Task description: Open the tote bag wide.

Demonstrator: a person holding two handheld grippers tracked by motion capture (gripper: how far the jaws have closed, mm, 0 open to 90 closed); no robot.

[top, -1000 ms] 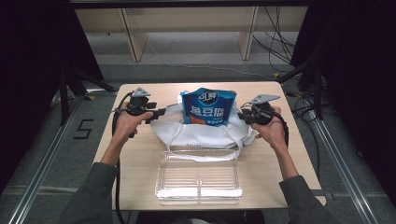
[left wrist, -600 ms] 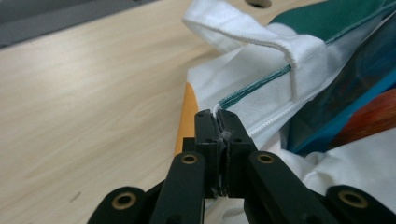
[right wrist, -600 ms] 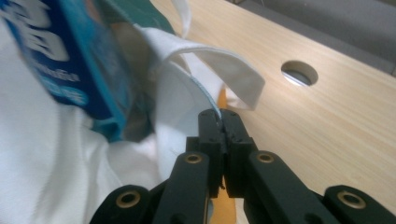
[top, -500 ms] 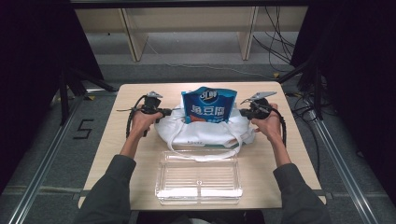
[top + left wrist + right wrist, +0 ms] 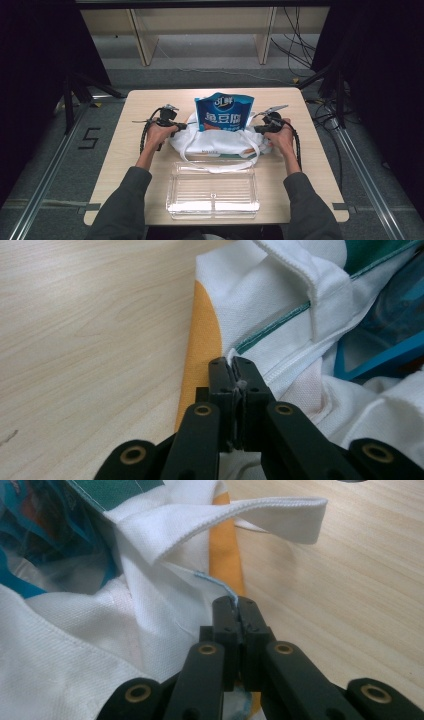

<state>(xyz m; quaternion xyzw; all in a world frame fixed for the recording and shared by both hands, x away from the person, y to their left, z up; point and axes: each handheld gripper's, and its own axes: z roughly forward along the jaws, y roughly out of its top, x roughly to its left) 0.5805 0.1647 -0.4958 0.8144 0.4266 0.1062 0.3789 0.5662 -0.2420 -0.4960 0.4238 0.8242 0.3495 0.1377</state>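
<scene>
A white cloth bag [image 5: 220, 143] with an orange side panel lies slumped at the middle of the wooden table [image 5: 310, 107]. A blue snack pouch [image 5: 223, 114] stands upright in it. My left gripper [image 5: 183, 126] is at the bag's left end and my right gripper [image 5: 256, 130] at its right end. In the left gripper view the left gripper [image 5: 234, 371] is shut on the bag's white rim [image 5: 280, 315], beside the orange panel [image 5: 202, 350]. In the right gripper view the right gripper [image 5: 239, 611] pinches the rim [image 5: 150, 615] below a loose strap [image 5: 240, 515].
A clear plastic tray [image 5: 212, 192] lies in front of the bag near the table's front edge. Bare wood shows to the left and right of the bag. Shelving and cables stand on the floor beyond the table.
Both hands have come down and inward toward the bag's ends. The bag's sides sit lower now and the pouch stays upright.
</scene>
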